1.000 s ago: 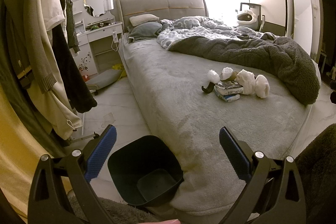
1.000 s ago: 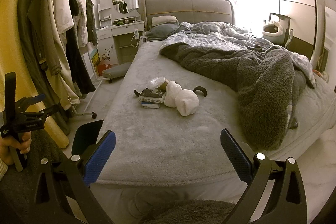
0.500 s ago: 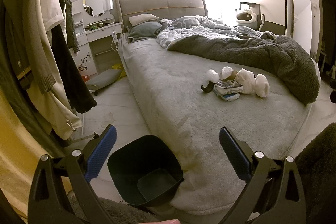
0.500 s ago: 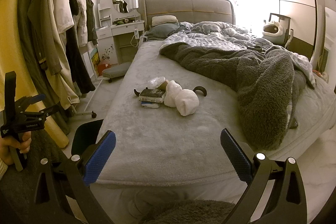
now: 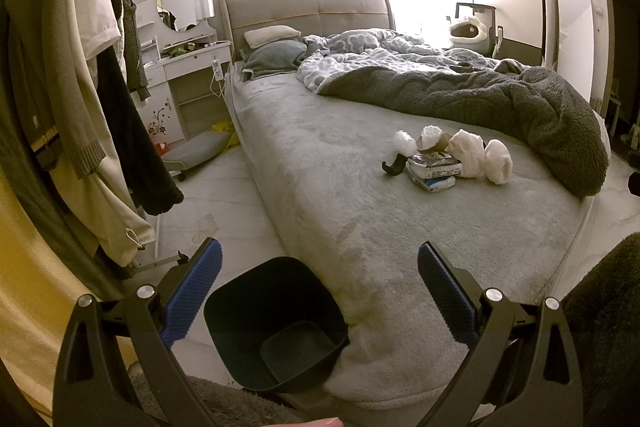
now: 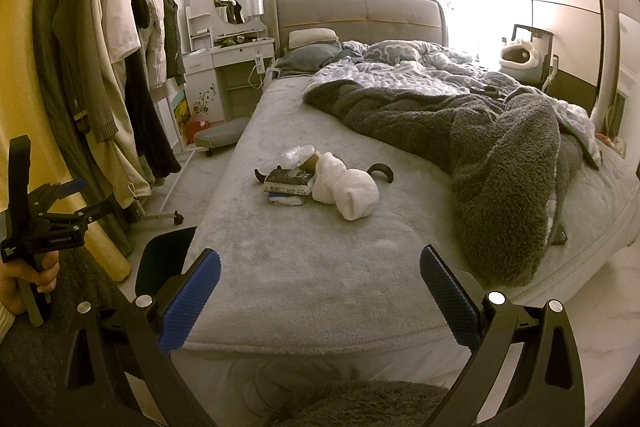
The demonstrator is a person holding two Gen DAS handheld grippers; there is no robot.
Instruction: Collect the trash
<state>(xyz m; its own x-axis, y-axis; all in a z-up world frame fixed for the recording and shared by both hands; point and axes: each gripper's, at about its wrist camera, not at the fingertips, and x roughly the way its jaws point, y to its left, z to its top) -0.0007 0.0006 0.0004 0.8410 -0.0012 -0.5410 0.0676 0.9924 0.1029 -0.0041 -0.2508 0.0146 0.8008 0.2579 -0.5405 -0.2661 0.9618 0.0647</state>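
both claws, left gripper and right gripper, gape wide and empty at the foot of the bed. a dark bin sits on the floor touching the bed's corner. the trash, white wads mixed with books, lies mid-bed, well apart; a careless grab could take a book.

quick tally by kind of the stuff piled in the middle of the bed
white wads: 2
crinkled clear plastic pieces: 2
books: 2, stacked
black curved pieces: 2
tan scrap: 1
total: 9
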